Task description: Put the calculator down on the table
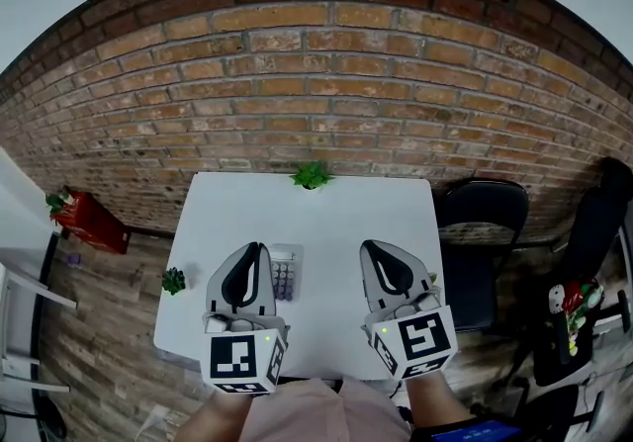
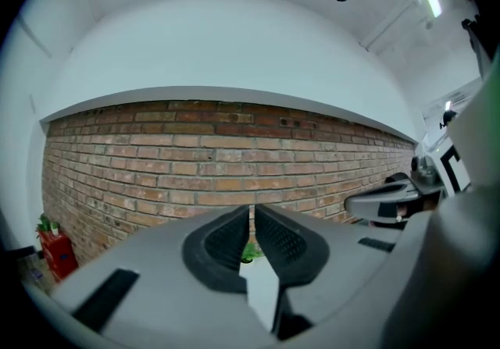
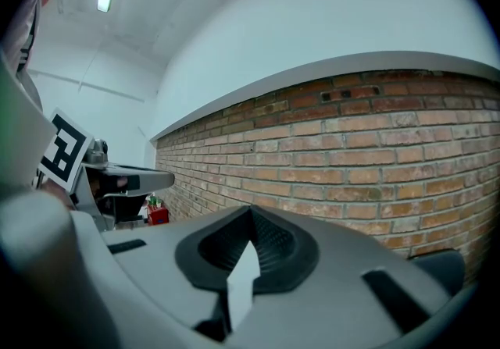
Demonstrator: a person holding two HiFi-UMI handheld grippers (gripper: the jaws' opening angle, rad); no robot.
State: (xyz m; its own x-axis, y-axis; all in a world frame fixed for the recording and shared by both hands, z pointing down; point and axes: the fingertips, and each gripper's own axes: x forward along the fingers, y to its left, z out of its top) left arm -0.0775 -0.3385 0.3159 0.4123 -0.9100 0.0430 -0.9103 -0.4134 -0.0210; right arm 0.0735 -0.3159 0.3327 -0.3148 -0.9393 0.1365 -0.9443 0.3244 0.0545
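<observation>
A light grey calculator (image 1: 286,272) with dark keys lies flat on the white table (image 1: 326,213), just right of my left gripper (image 1: 254,249), which covers its left edge. That gripper hangs over the table with its jaws together and nothing between them. In the left gripper view the left gripper (image 2: 251,213) points level at the brick wall. My right gripper (image 1: 376,248) is held over the table's right half, apart from the calculator, also shut and holding nothing. The right gripper view shows the right gripper (image 3: 250,215) with its pads meeting.
A small green plant (image 1: 312,175) stands at the table's far edge against the brick wall (image 1: 326,84). Another little plant (image 1: 173,280) and a red box (image 1: 91,221) are on the floor at the left. Dark chairs (image 1: 485,232) stand to the right.
</observation>
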